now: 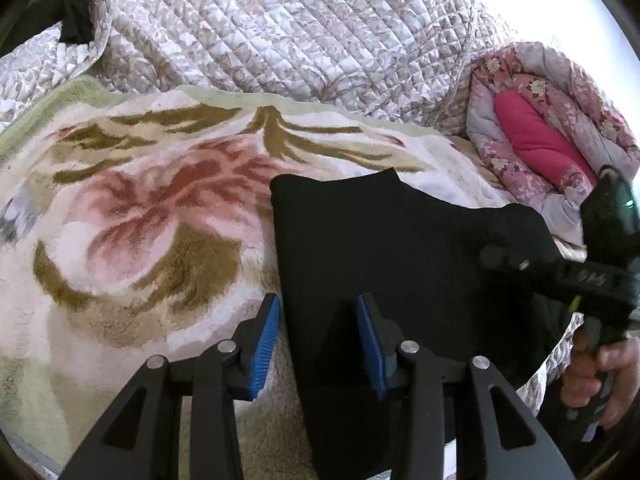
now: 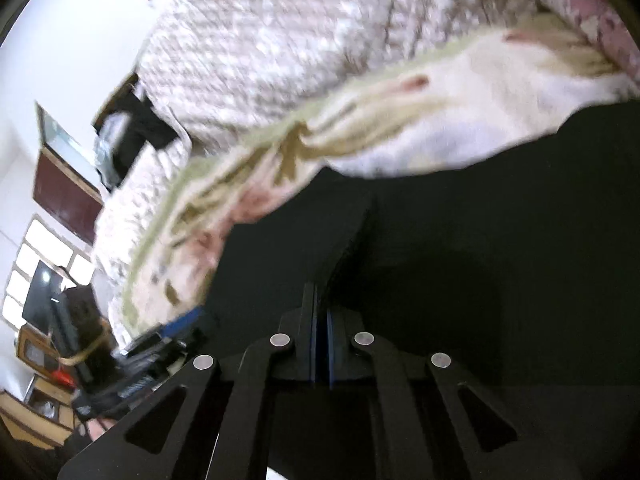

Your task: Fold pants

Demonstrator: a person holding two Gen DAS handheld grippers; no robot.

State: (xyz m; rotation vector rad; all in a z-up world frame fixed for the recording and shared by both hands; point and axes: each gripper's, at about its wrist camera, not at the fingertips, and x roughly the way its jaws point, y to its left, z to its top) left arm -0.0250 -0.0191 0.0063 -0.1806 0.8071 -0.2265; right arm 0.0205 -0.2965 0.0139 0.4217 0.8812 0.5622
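Note:
Black pants (image 1: 384, 248) lie on a flowered fleece blanket (image 1: 132, 220) on the bed. My left gripper (image 1: 320, 344) is open, its blue pads (image 1: 266, 340) on either side of the pants' left edge. My right gripper (image 2: 322, 344) is shut, its pads pressed together low over the black pants (image 2: 480, 240); whether cloth is pinched between them is hidden. The right gripper (image 1: 532, 268) also shows in the left wrist view, held by a hand at the pants' right side. The right wrist view is blurred.
A quilted patterned bedspread (image 1: 280, 28) is heaped behind the blanket. A folded pink flowered quilt (image 1: 548, 120) lies at the far right. In the right wrist view, furniture and a window (image 2: 44, 264) stand beyond the bed's left side.

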